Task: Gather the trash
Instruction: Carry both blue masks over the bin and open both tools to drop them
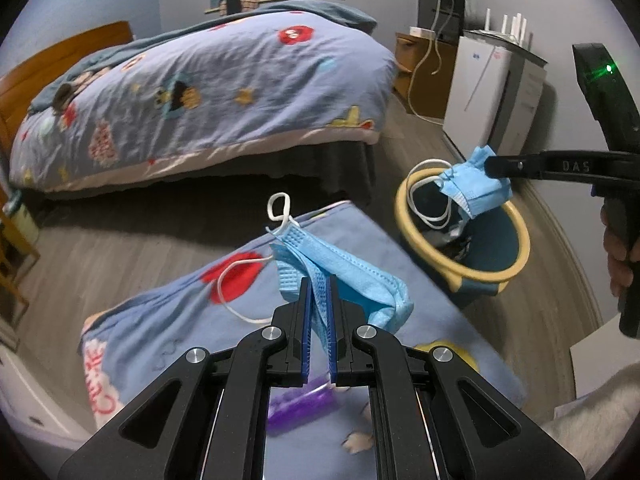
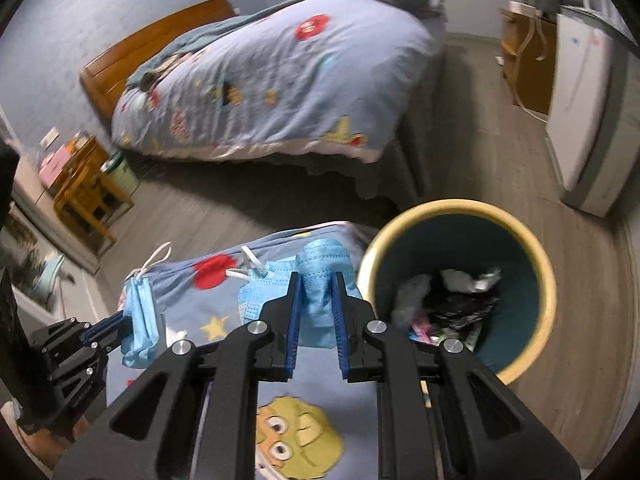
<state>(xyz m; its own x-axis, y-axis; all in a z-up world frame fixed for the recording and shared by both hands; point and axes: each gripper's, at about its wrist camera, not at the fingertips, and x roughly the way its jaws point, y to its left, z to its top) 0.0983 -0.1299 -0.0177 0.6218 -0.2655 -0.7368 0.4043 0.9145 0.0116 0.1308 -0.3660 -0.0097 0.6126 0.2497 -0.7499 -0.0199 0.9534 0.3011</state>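
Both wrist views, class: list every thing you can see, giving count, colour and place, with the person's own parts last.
Pleated paper face masks: two, light blue, one in each gripper.
Round waste bin: one, teal with yellow rim, on floor, rubbish inside.
Cartoon-print quilts: two, lilac-blue, on far bed and below grippers.
Wooden headboard: one, orange-brown, behind far bed.
White cabinet: one, by right wall.
Purple plastic wrapper: one, on near quilt.
Left gripper: black, blue pads, shut on mask.
Right gripper: same, shut on mask beside bin.

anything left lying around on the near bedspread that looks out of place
Yes: a purple wrapper and pale crumpled scraps lie loose on the blue cartoon bedspread under the left gripper, not in the bin.
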